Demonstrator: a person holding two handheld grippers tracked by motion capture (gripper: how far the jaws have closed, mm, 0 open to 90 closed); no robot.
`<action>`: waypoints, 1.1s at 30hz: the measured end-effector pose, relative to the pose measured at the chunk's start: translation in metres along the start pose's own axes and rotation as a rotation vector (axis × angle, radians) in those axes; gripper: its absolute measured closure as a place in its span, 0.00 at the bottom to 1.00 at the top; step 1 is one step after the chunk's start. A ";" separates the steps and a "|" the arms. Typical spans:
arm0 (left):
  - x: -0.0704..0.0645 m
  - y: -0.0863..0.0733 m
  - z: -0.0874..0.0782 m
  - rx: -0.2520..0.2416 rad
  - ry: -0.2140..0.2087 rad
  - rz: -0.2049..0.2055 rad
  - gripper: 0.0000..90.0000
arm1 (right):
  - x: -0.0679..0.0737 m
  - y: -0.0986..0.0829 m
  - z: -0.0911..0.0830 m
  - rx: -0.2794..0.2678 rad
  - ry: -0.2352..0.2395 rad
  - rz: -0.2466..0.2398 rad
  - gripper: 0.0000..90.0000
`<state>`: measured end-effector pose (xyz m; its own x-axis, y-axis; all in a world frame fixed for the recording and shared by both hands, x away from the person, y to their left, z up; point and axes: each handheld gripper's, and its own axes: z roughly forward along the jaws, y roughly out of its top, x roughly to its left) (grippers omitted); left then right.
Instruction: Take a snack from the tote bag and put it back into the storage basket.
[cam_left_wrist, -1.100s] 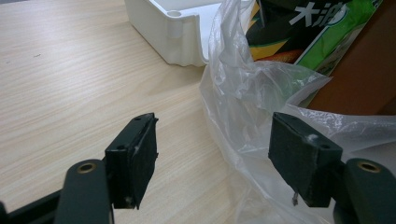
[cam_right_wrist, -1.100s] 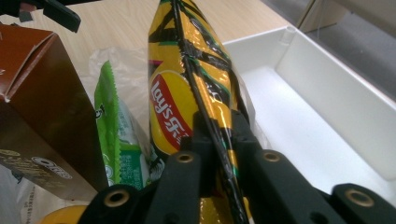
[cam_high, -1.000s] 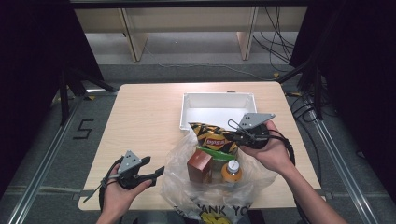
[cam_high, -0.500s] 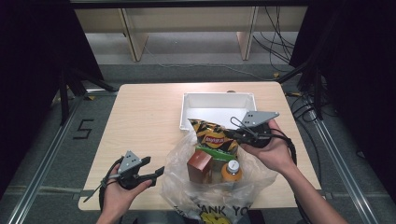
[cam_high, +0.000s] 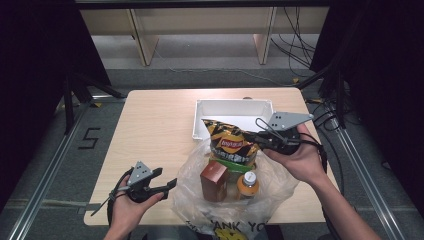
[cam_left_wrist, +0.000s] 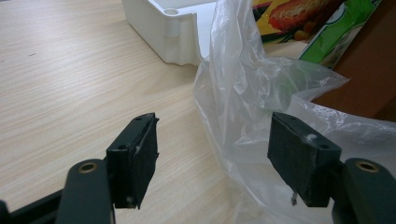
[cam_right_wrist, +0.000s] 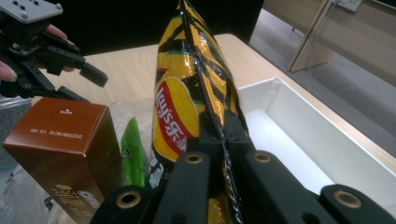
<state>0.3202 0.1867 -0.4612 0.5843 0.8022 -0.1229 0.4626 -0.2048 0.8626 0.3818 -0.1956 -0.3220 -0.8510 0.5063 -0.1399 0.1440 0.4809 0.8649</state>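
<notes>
A yellow and black crisp bag (cam_high: 229, 142) (cam_right_wrist: 189, 88) hangs above a clear plastic bag (cam_high: 227, 192) (cam_left_wrist: 252, 107), lifted by its sealed edge. My right gripper (cam_high: 262, 138) (cam_right_wrist: 223, 133) is shut on that edge. Inside the plastic bag stand a brown box (cam_high: 214, 181) (cam_right_wrist: 65, 149), a green packet (cam_high: 240, 163) (cam_right_wrist: 133, 154) and an orange-capped bottle (cam_high: 247, 184). My left gripper (cam_high: 169, 185) (cam_left_wrist: 212, 158) is open near the table's front left, its jaws either side of the plastic bag's rim without touching it.
A white rectangular tray (cam_high: 234, 106) (cam_left_wrist: 170, 25) (cam_right_wrist: 308, 126) sits on the wooden table (cam_high: 150, 130) just behind the plastic bag, with nothing seen inside. Table legs and cables lie beyond the far edge.
The right gripper has lifted the crisp bag slightly higher and farther out of the plastic bag. The left gripper has stayed in place.
</notes>
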 end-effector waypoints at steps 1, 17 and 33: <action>0.000 0.000 0.000 0.002 0.005 0.004 0.36 | 0.000 0.001 -0.001 0.003 0.008 -0.003 1.00; 0.000 0.002 0.001 -0.001 -0.005 0.006 0.37 | -0.001 0.011 -0.018 -0.065 -0.027 -0.001 1.00; -0.002 0.002 0.004 0.001 -0.010 0.020 0.39 | -0.002 0.022 -0.027 -0.152 -0.048 0.032 1.00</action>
<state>0.3223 0.1826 -0.4613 0.6004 0.7921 -0.1105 0.4515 -0.2216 0.8643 0.3732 -0.2055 -0.2901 -0.8218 0.5544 -0.1310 0.0891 0.3523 0.9317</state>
